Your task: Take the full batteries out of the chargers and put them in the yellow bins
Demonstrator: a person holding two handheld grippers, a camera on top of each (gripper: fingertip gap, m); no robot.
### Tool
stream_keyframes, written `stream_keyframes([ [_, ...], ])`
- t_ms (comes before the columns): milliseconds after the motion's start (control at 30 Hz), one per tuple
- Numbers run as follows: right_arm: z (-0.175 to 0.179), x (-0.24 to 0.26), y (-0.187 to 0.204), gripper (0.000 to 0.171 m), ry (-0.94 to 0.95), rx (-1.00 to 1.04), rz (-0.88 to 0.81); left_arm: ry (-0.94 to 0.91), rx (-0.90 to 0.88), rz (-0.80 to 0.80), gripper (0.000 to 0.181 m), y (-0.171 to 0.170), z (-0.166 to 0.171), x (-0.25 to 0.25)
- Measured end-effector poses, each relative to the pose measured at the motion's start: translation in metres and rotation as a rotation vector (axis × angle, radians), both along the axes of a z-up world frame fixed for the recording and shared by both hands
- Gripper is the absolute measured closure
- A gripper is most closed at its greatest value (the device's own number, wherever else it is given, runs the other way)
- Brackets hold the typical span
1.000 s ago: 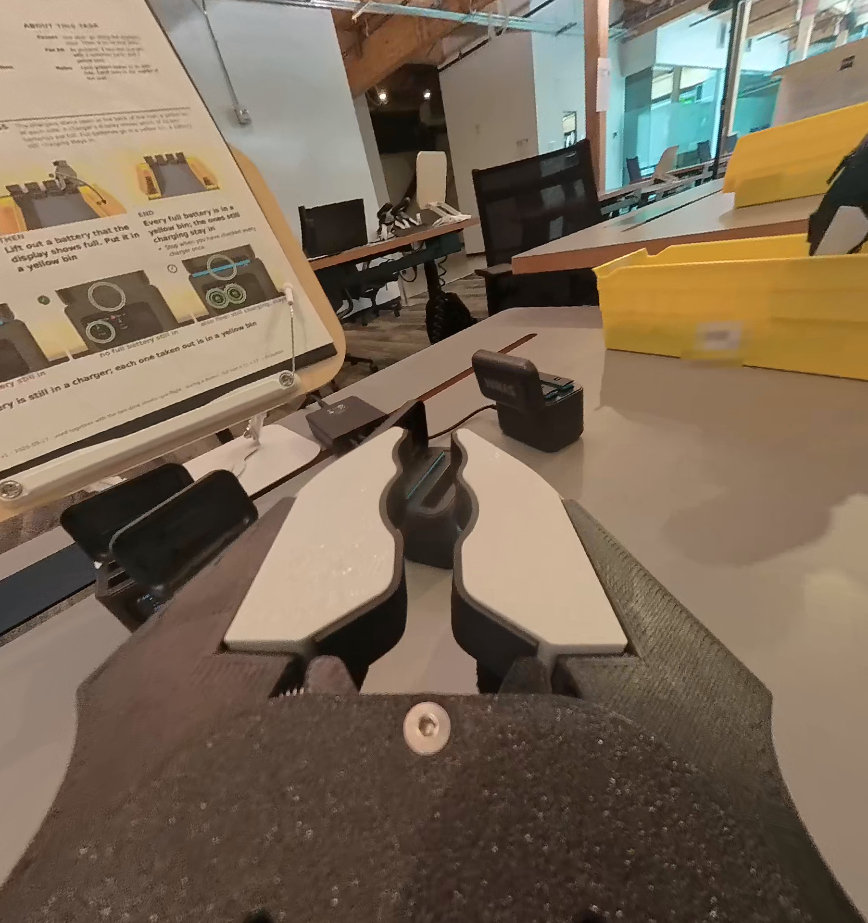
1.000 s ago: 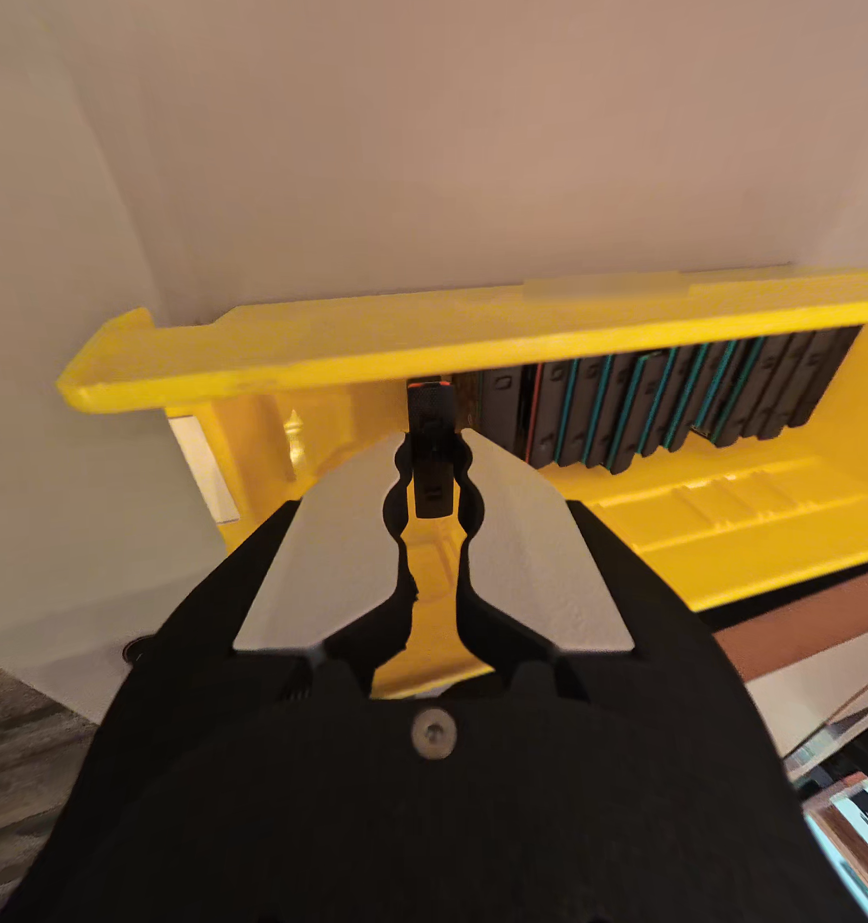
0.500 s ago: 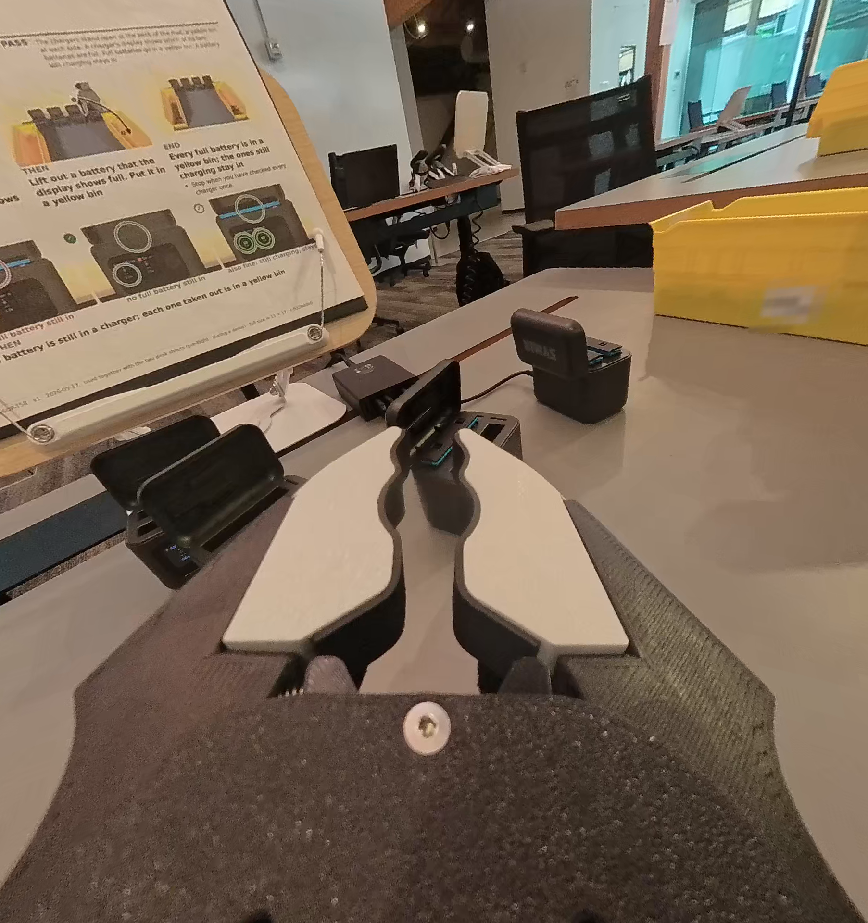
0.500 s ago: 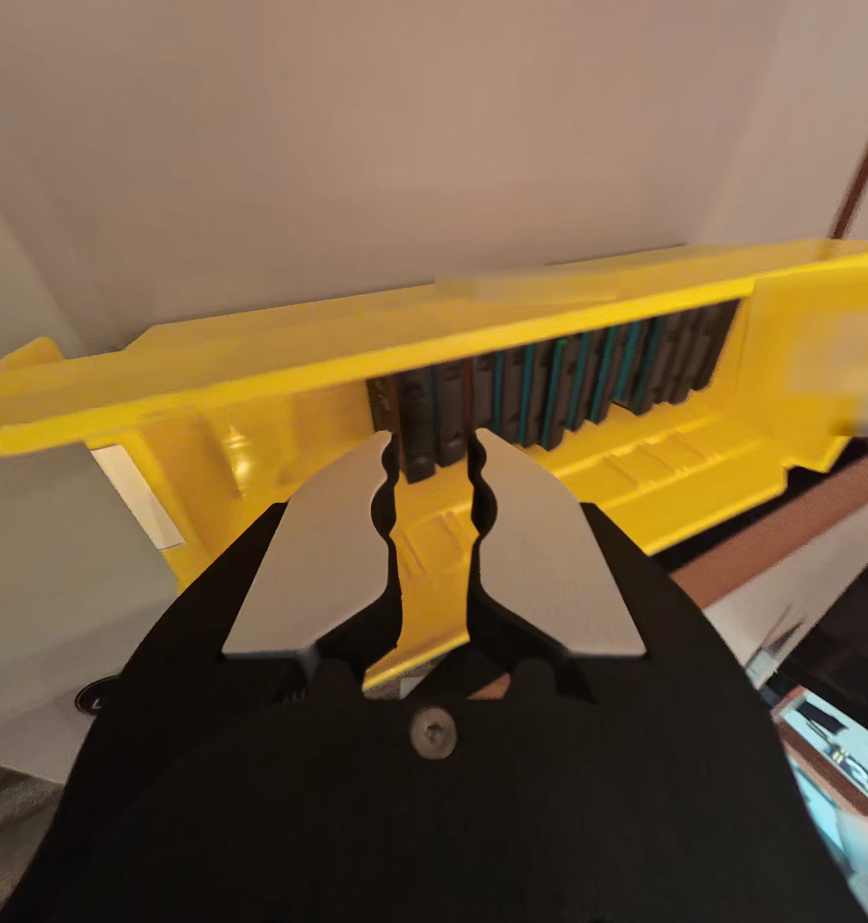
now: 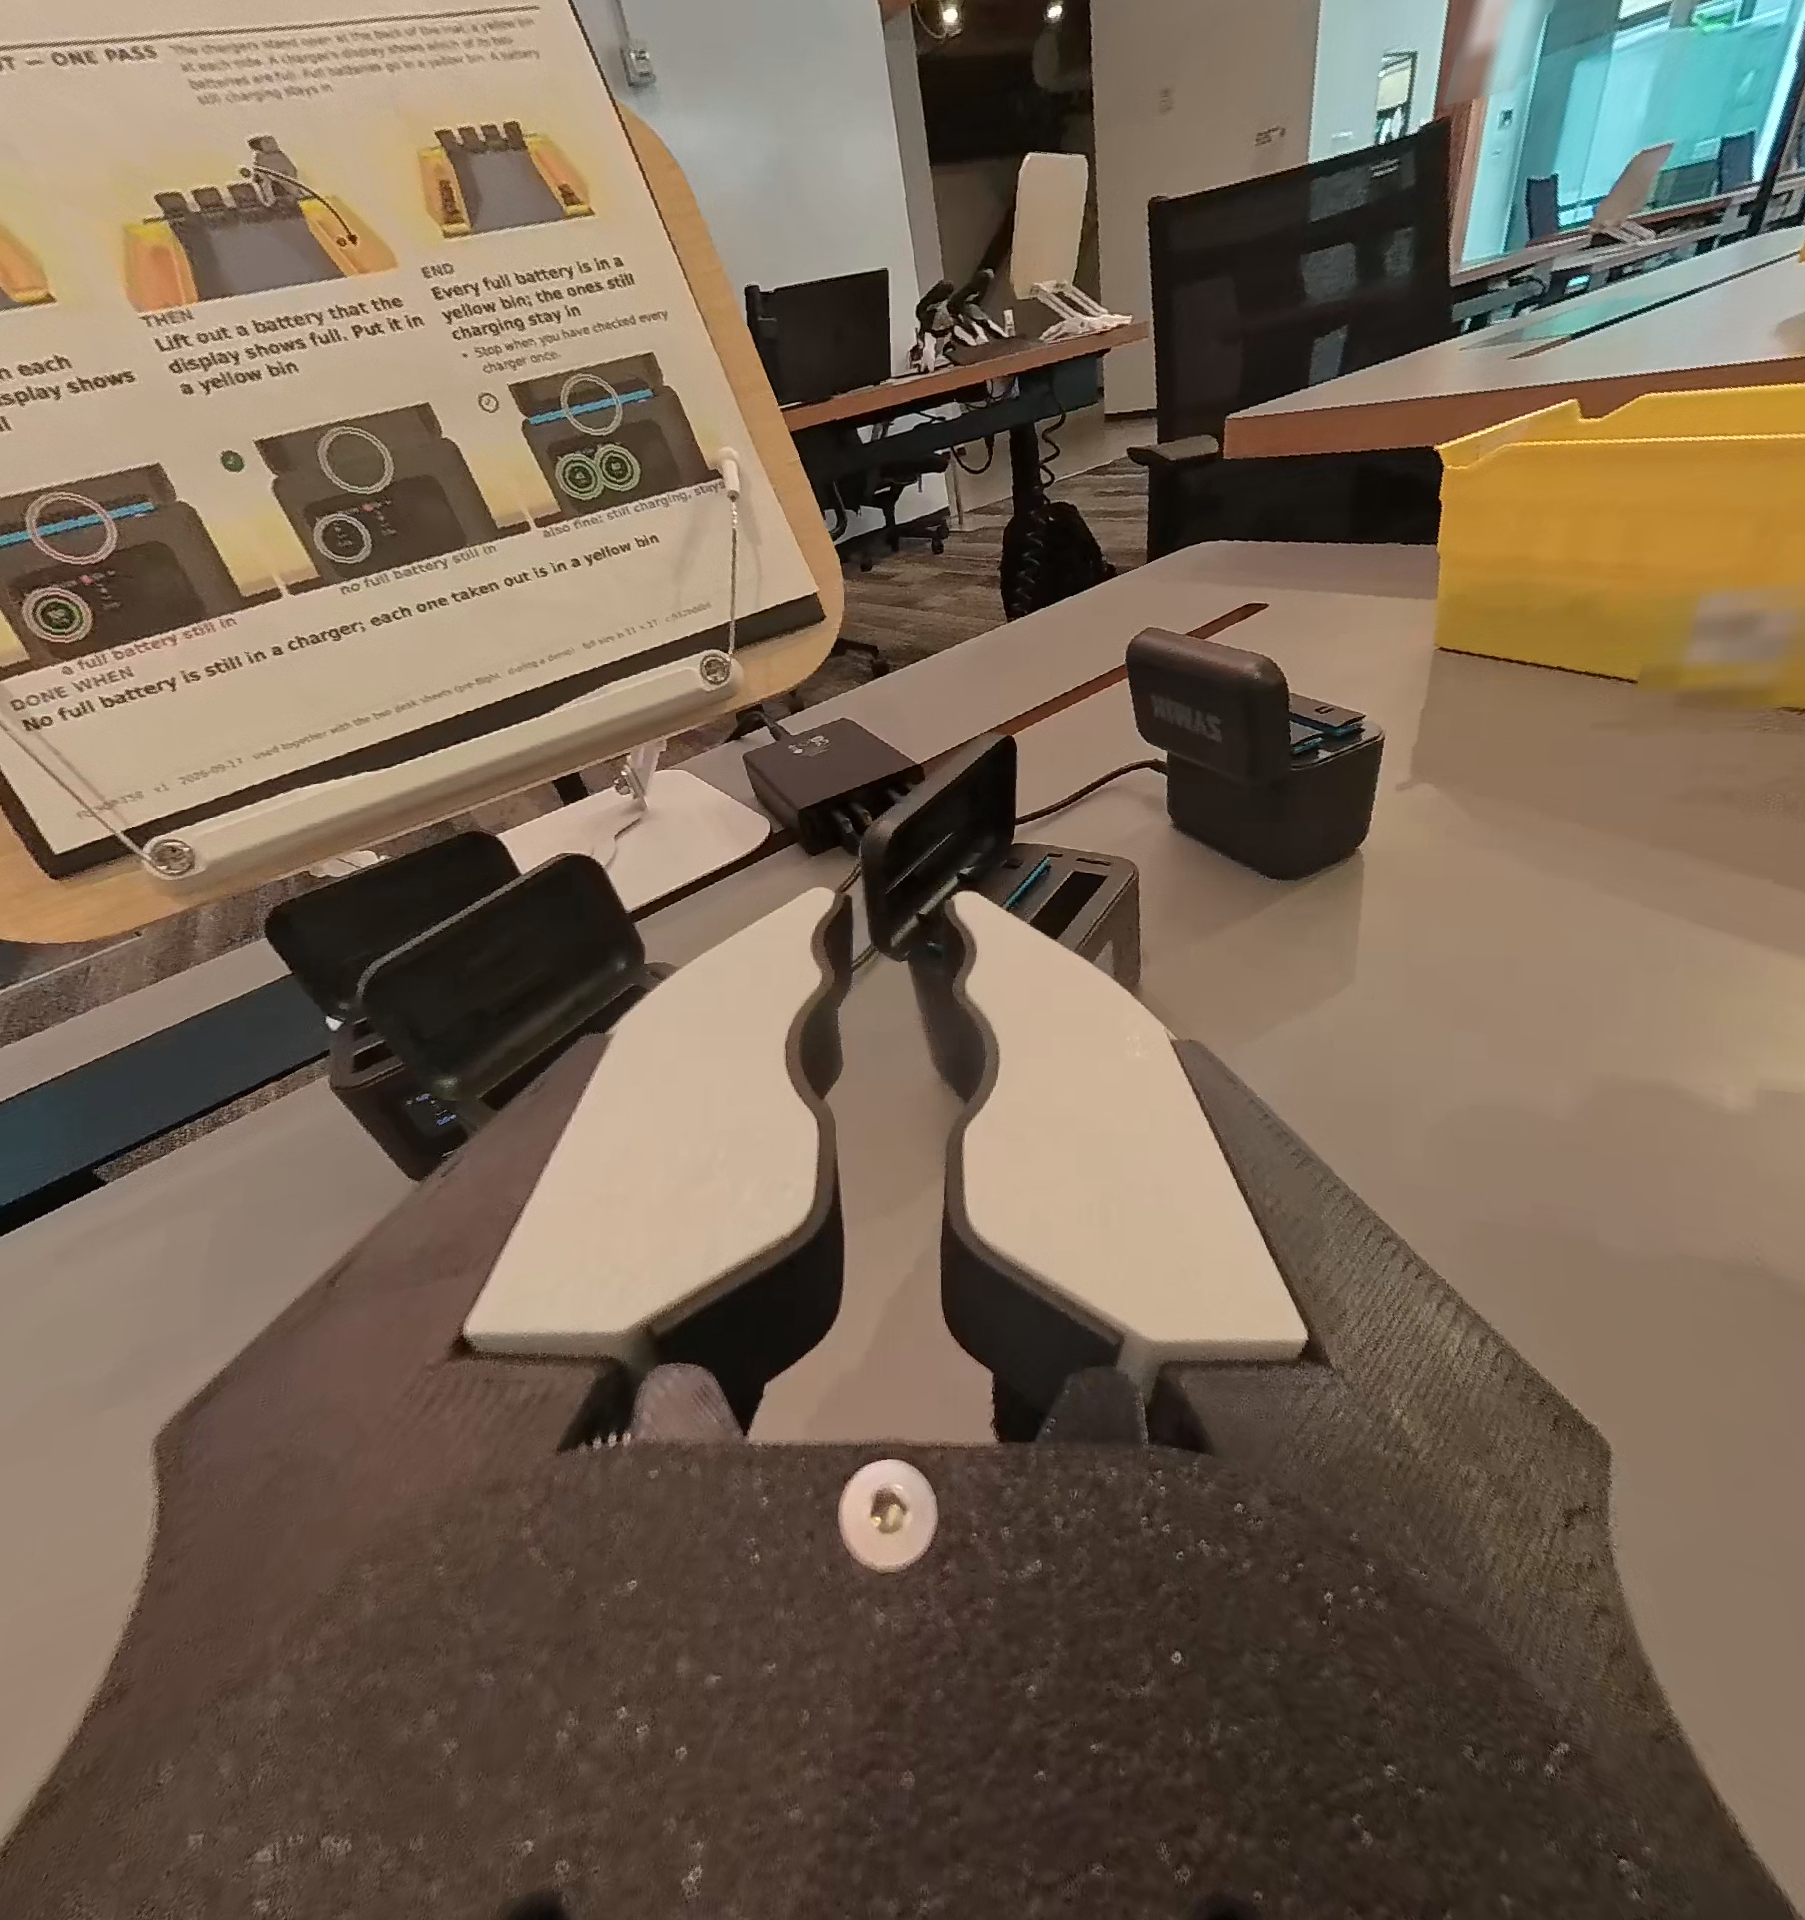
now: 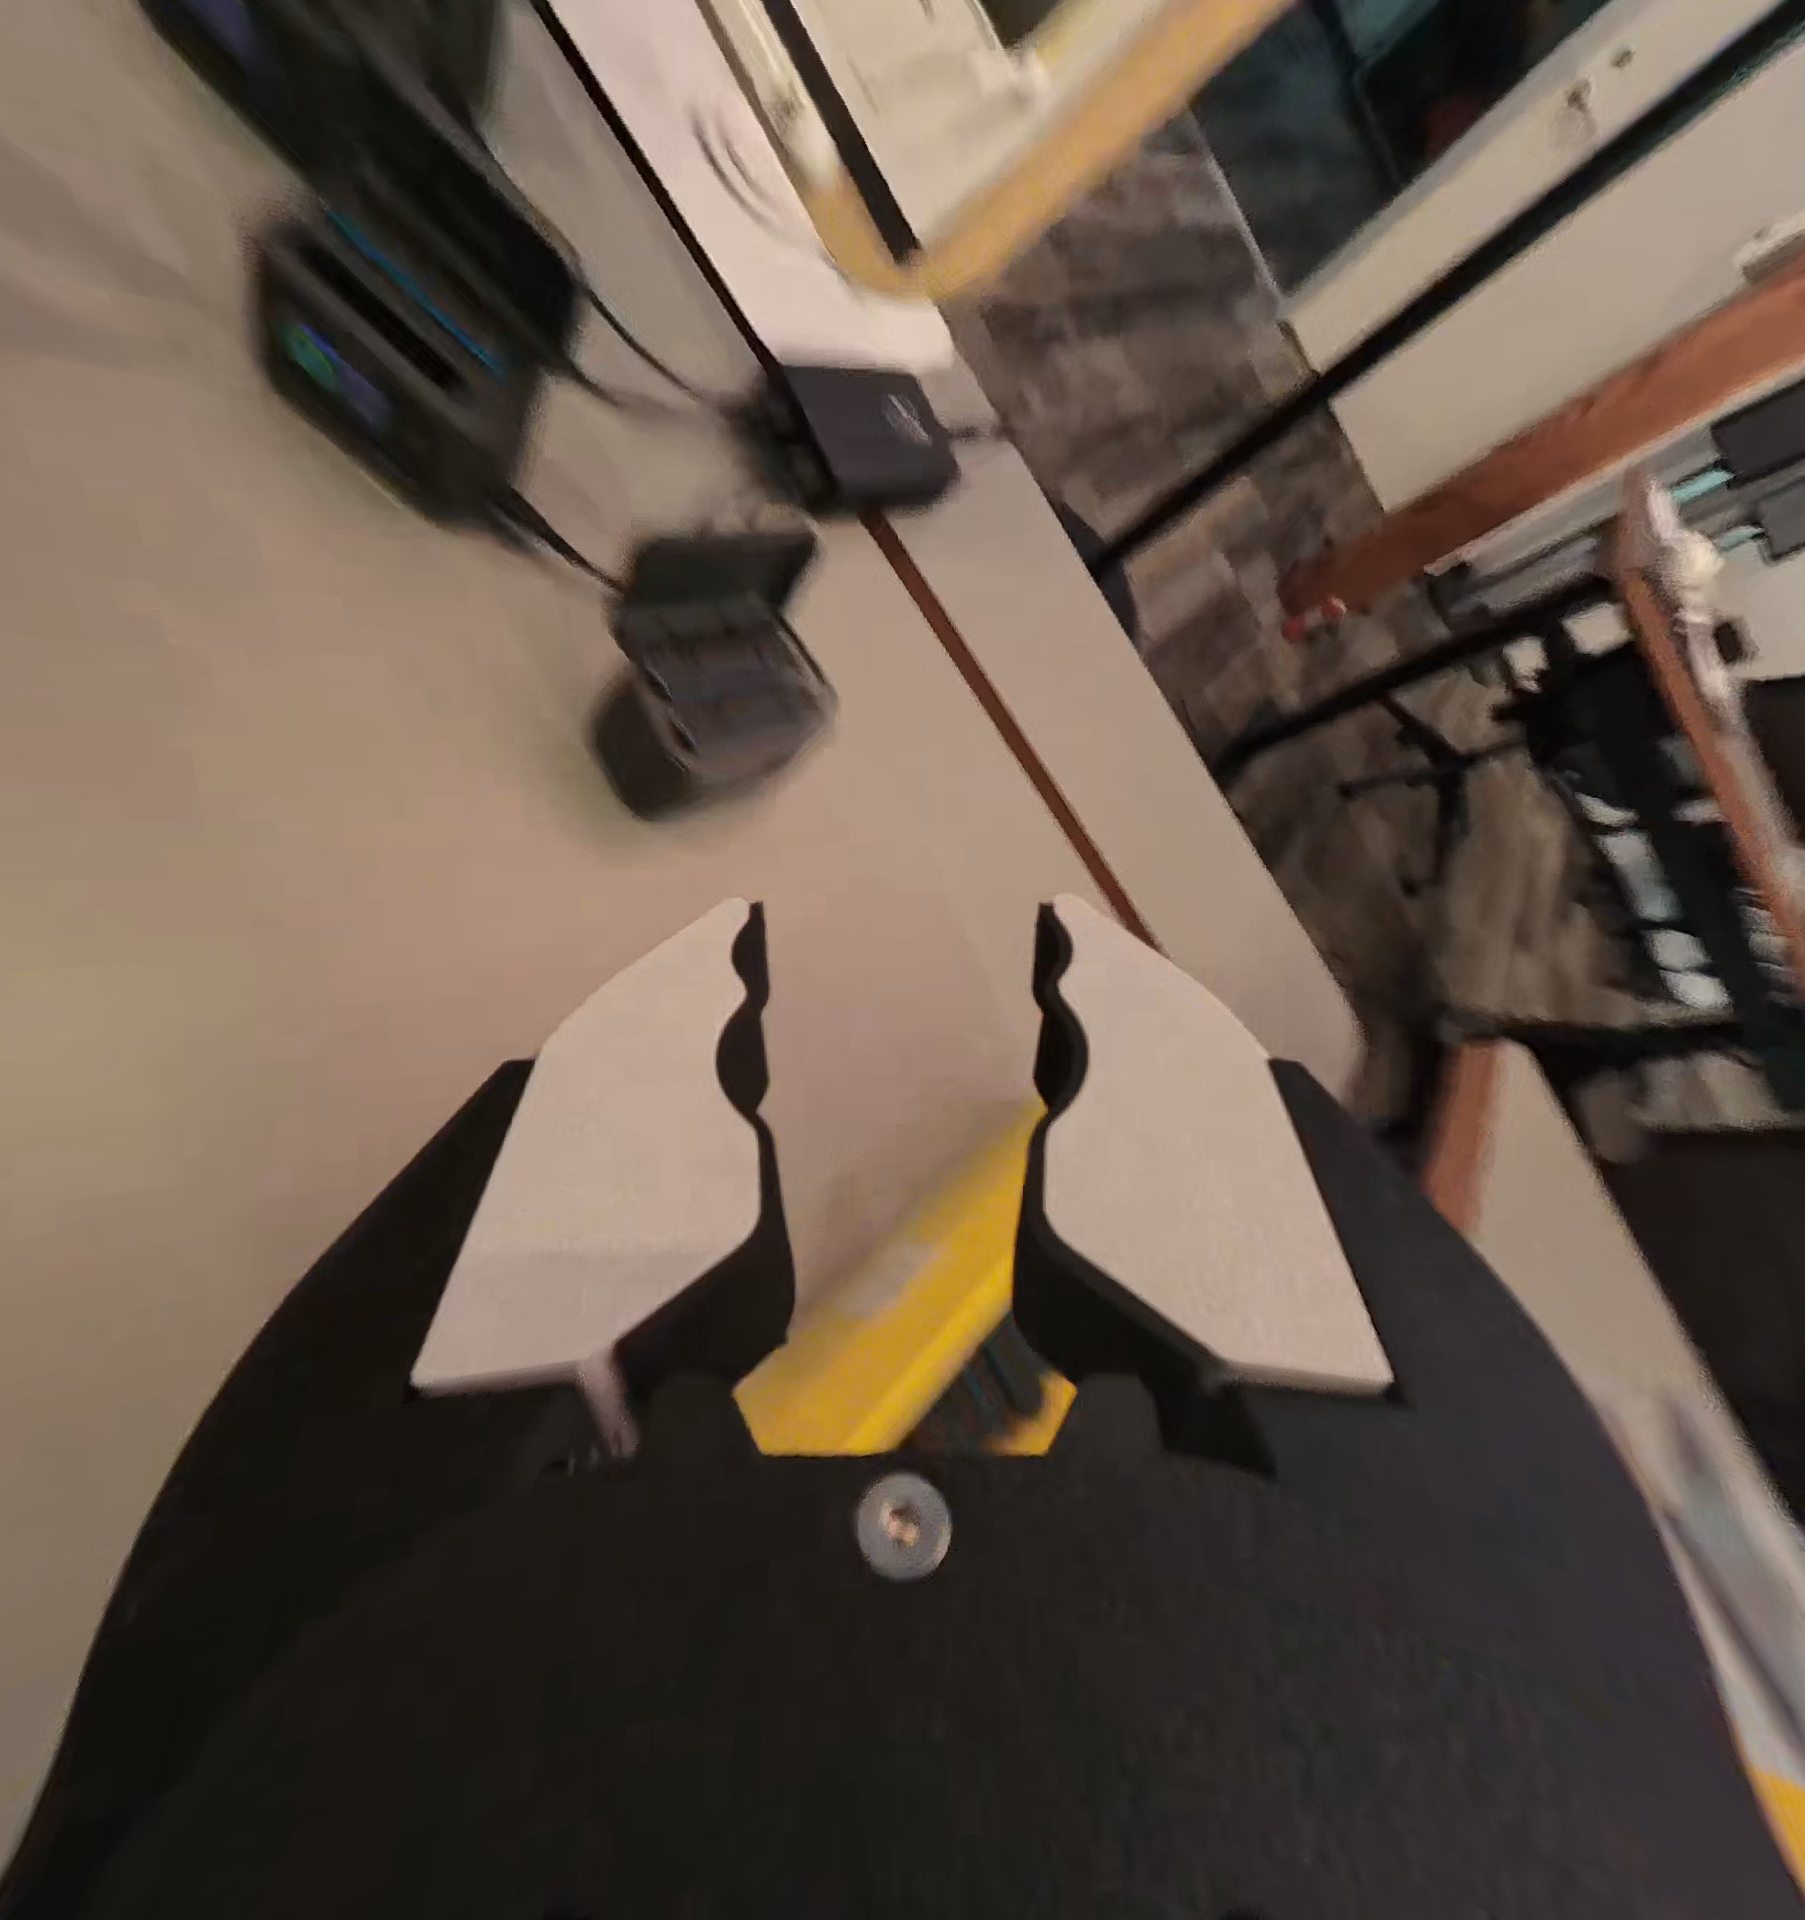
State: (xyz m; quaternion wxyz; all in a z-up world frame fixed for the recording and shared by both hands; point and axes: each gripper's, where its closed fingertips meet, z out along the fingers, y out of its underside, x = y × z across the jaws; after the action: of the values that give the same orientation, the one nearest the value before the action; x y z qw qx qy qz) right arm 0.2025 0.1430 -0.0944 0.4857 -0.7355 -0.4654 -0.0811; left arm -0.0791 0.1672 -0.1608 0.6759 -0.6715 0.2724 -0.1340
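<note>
In the left wrist view my left gripper [image 5: 900,920] is slightly open and empty, its tips just in front of a black charger [image 5: 1080,904] whose lid [image 5: 939,831] stands open. Another open charger [image 5: 1277,769] with a blue-edged battery stands farther right. Two more open chargers [image 5: 493,997] stand at the left. A yellow bin [image 5: 1646,551] sits at the far right. In the blurred right wrist view my right gripper [image 6: 898,914] is wide open and empty above the table. The yellow bin rim [image 6: 908,1299], with batteries below it, shows between the finger bases. Two chargers [image 6: 711,686] [image 6: 389,312] lie ahead.
An instruction board on a stand [image 5: 337,416] rises at the left behind the chargers. A black power hub [image 5: 836,769] with cables sits by the table's back edge; it also shows in the right wrist view [image 6: 867,436]. Office chairs and desks stand beyond the table. The grippers' ends are close to 30 cm from one another.
My right gripper let go of the battery in the yellow bin, opened wide and swung away toward the chargers. My left gripper drew back and up from the middle charger.
</note>
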Motion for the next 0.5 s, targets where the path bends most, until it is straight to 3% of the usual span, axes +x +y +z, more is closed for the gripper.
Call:
stream_keyframes([
  [233, -0.075, -0.139, -0.006, 0.099, 0.257, -0.191, 0.131, -0.009, -0.005, 0.041, 0.166, 0.006, 0.000, -0.011],
  [500, -0.137, -0.209, 0.043, 0.074, 0.393, -0.243, -0.034, 0.012, -0.018, 0.056, 0.165, 0.009, -0.003, -0.015],
])
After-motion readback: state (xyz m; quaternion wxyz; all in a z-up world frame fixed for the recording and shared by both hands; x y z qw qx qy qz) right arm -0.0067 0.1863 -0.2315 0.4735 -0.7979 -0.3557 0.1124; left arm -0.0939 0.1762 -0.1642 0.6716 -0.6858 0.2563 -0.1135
